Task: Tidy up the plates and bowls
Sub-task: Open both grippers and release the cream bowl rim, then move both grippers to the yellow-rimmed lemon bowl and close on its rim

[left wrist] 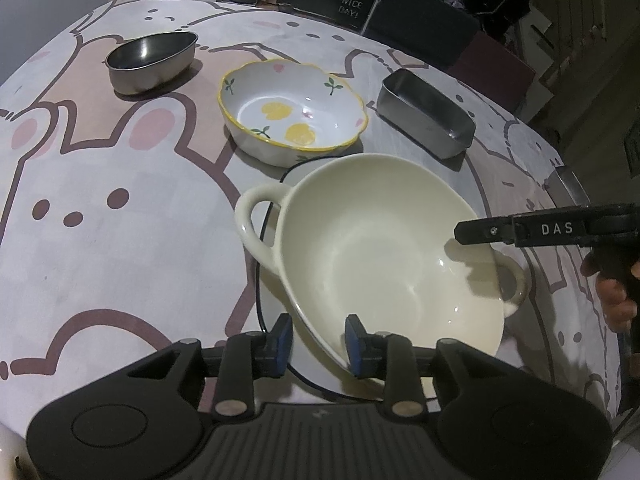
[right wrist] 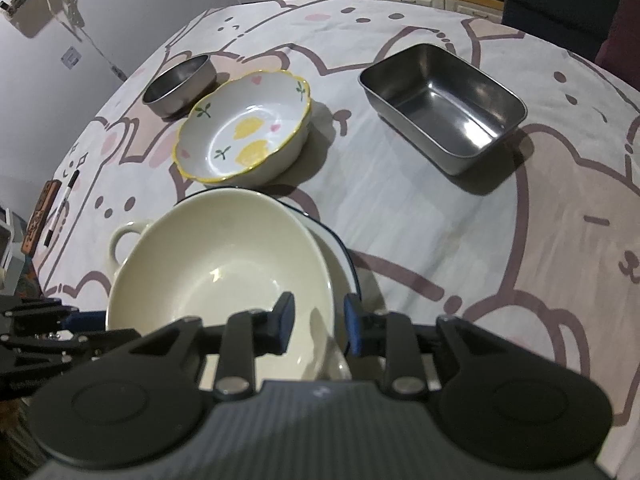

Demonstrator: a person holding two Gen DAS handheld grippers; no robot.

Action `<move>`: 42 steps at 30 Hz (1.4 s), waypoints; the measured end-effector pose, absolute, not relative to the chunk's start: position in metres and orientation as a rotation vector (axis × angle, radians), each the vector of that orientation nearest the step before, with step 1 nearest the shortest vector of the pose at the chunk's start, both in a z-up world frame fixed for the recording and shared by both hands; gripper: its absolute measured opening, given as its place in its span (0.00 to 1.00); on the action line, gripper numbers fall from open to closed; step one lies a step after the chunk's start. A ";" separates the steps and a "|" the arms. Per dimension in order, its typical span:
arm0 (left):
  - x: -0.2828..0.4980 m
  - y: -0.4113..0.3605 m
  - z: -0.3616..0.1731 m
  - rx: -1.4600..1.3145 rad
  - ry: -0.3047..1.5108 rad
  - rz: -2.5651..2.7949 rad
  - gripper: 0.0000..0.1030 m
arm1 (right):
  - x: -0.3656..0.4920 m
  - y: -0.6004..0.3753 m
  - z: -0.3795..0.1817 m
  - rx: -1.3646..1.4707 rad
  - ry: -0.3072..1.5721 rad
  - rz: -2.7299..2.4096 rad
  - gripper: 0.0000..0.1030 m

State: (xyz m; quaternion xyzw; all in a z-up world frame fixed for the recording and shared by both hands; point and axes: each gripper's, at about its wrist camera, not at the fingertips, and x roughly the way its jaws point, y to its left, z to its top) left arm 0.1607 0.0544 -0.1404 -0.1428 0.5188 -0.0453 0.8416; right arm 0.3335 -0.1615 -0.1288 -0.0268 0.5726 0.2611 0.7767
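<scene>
A cream two-handled bowl (left wrist: 380, 260) (right wrist: 224, 272) sits in a white plate with a dark blue rim (right wrist: 340, 264). My left gripper (left wrist: 318, 344) is open astride the bowl's near rim, one blue pad outside and one inside, neither pressing on it. My right gripper (right wrist: 318, 324) is open astride the opposite rim above the plate's edge. Behind the cream bowl stands a scalloped bowl painted with yellow flowers (left wrist: 292, 112) (right wrist: 244, 128). A round steel bowl (left wrist: 152, 60) (right wrist: 180, 80) lies far left, and a rectangular steel tray (left wrist: 426, 116) (right wrist: 444, 104) far right.
The table wears a pink and white cartoon-animal cloth (left wrist: 100, 208). A pen (right wrist: 60, 208) and a brown block (right wrist: 38, 216) lie at its left edge. A hand (left wrist: 616, 300) holds the right gripper. Dark furniture and a sign stand beyond the far edge.
</scene>
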 end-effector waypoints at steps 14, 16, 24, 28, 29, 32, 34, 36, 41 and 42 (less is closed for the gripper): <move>0.147 0.055 -0.123 -0.287 1.035 -0.089 0.85 | 0.302 -0.174 -0.098 -0.062 1.146 0.567 0.68; 0.144 0.055 -0.119 -0.275 1.020 -0.090 0.92 | 0.296 -0.177 -0.093 -0.059 1.126 0.561 0.77; 0.144 0.066 -0.088 -0.208 0.917 -0.079 1.00 | 0.269 -0.186 -0.072 -0.031 1.043 0.501 1.00; 0.157 0.078 -0.069 -0.191 0.864 -0.087 1.00 | 0.259 -0.189 -0.055 0.013 0.962 0.442 1.00; 0.162 0.082 -0.064 -0.190 0.858 -0.088 1.00 | 0.259 -0.189 -0.051 0.031 0.946 0.433 1.00; 0.180 0.092 -0.051 -0.173 0.818 -0.089 1.00 | 0.263 -0.187 -0.039 0.069 0.904 0.403 1.00; 0.194 0.096 -0.044 -0.141 0.788 -0.087 1.00 | 0.269 -0.183 -0.036 0.084 0.888 0.387 1.00; 0.212 0.101 -0.039 -0.107 0.770 -0.082 1.00 | 0.279 -0.179 -0.038 0.109 0.883 0.361 1.00; 0.260 0.115 -0.045 -0.062 0.778 -0.083 1.00 | 0.308 -0.164 -0.050 0.185 0.891 0.338 1.00; 0.269 0.117 -0.049 -0.053 0.786 -0.084 1.00 | 0.312 -0.160 -0.053 0.192 0.890 0.331 1.00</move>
